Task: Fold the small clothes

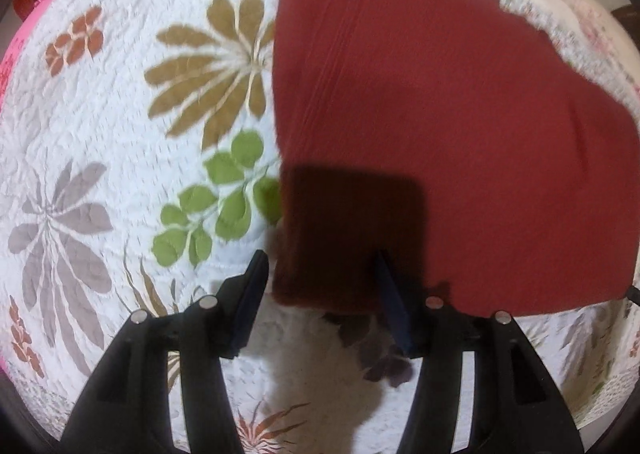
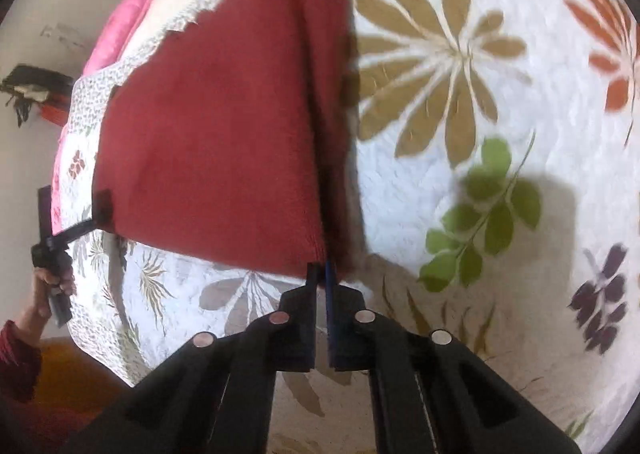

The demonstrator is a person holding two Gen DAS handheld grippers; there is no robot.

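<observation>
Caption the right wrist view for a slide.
Right tongs shut on the near corner of a red cloth lying on a floral quilt.

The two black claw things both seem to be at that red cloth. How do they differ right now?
The left gripper has its jaws spread wide, straddling a corner of the red cloth without pinching it. The right gripper has its jaws nearly together, clamped on a folded edge of the cloth. Both are black two-finger tools working over the flowered quilt, at opposite corners of the cloth's near edge.
</observation>
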